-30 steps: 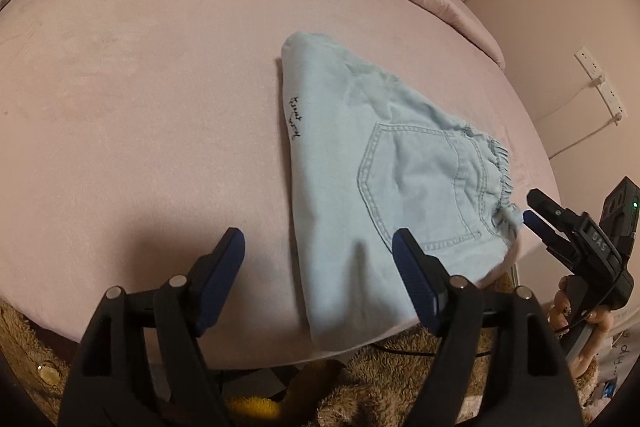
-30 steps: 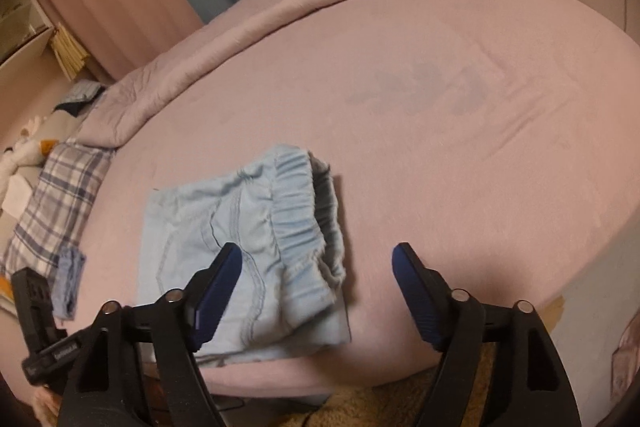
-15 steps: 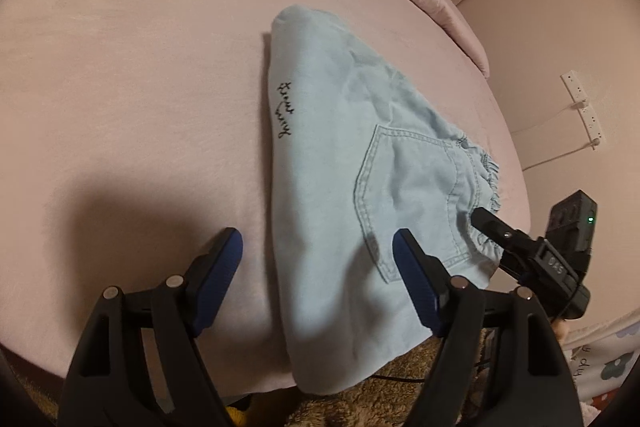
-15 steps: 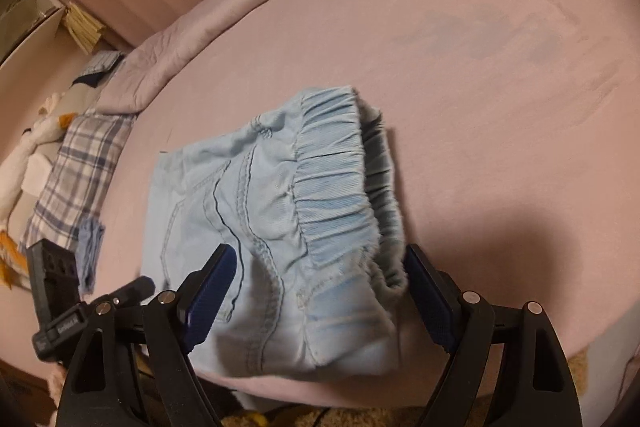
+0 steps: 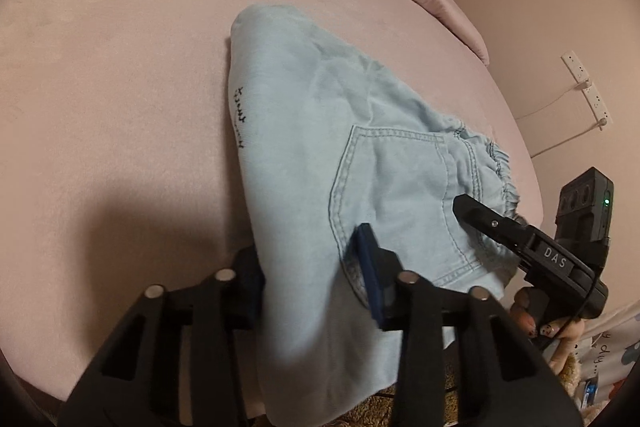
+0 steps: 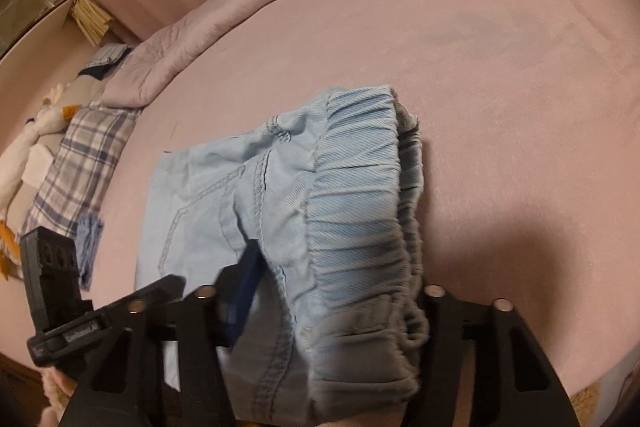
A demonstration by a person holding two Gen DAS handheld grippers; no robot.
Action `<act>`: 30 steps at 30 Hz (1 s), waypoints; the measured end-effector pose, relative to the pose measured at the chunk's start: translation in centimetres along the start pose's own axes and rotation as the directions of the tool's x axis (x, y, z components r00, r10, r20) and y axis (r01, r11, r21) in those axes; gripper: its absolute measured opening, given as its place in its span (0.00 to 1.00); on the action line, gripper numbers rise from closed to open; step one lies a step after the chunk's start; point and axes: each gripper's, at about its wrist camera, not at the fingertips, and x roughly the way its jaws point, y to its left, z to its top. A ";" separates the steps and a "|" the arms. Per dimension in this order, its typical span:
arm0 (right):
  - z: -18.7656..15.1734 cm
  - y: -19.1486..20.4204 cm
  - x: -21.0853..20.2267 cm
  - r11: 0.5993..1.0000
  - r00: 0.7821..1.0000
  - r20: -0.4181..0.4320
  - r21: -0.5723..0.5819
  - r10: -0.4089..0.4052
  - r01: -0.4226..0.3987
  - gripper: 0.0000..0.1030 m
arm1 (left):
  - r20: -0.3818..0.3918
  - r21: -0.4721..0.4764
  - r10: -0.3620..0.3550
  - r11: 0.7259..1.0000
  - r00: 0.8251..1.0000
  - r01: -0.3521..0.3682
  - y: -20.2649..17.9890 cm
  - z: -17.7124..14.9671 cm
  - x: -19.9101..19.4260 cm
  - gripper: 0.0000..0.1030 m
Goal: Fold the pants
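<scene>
The pants are pale blue denim, folded into a compact bundle near the front edge of the pink bed. A stitched back pocket faces up, a little line of dark embroidered script runs along the folded edge, and the gathered elastic waistband bunches thickly at one end — its ribbing is plain in the right wrist view.

The left gripper has its blue-padded fingers pressed onto the near part of the bundle, cloth pinched between them. The right gripper straddles the waistband end; one blue pad lies against the denim, but the other finger is buried under the fabric, so it looks clamped on the cloth though I cannot be sure.

Beyond the pants, a plaid cloth lies at the bed's far side, beside a rolled pink quilt.
</scene>
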 end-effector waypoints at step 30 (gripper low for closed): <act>-1.2 7.6 -3.5 0.989 0.991 0.135 -0.150 0.006 0.015 0.34 | 0.162 0.070 0.041 0.996 0.986 -0.053 -1.3 -2.4 -8.0 0.18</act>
